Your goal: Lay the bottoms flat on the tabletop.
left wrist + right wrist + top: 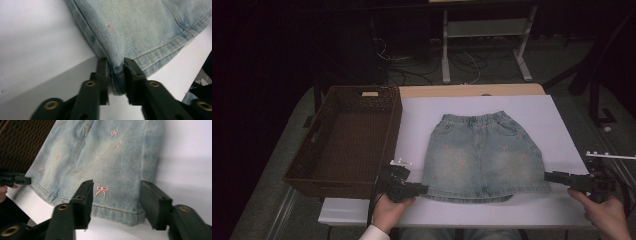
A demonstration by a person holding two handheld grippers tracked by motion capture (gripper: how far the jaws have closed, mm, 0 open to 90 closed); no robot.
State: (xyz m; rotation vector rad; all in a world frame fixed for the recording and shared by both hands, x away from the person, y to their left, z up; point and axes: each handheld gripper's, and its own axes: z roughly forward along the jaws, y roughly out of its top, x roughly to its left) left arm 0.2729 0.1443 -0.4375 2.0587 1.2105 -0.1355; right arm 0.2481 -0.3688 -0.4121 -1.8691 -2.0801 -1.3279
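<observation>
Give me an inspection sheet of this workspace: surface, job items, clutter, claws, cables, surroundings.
Surface: white sheet covering a table, wood edge at the far side.
Job's things: denim shorts with pink bows lie flat, waistband away from the person; brown wicker basket beside them on the left, nothing in it.
Clutter: nothing seen.
Claws: left claw at the shorts' near left hem corner, the seam between its jaws, whether the pads press cannot be told; right claw open, straddling the near right hem corner.
Cables: one trails from the left claw; a tangle lies on the floor beyond the table.
Surroundings: dim room, white stand legs behind.
</observation>
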